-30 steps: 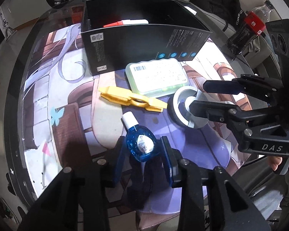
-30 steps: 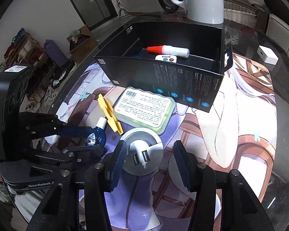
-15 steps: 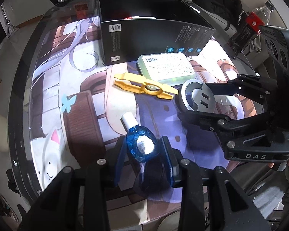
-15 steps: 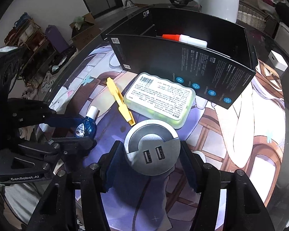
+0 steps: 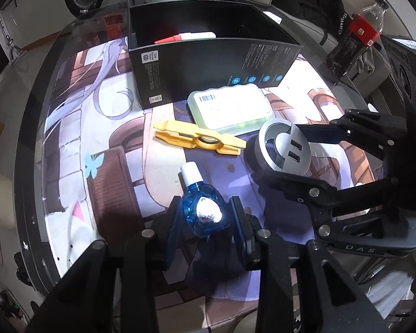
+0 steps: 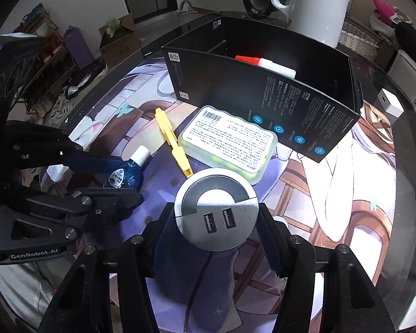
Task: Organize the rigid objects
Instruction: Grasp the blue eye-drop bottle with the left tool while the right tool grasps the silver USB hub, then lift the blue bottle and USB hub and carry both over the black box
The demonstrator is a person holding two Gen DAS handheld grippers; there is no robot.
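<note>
- Left gripper (image 5: 205, 219) just closing, pinching the blue bottle (image 5: 203, 213) near the bench's (image 5: 33, 149) front edge.
- Right gripper (image 6: 216, 238) just closing, clamped on the round USB hub (image 6: 216, 213).
- Yellow tool (image 5: 199, 141) and green case (image 5: 230, 111) crowded just ahead, case just before the black box (image 5: 213, 72).
- Open mat (image 5: 77, 144) left of the bottle.

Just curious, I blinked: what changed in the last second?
The right gripper moved over the round USB hub and its jaws, just closing, clasp it. The left gripper's jaws have just been closing on the blue bottle. Unmoved: black box, yellow tool, green case.
</note>
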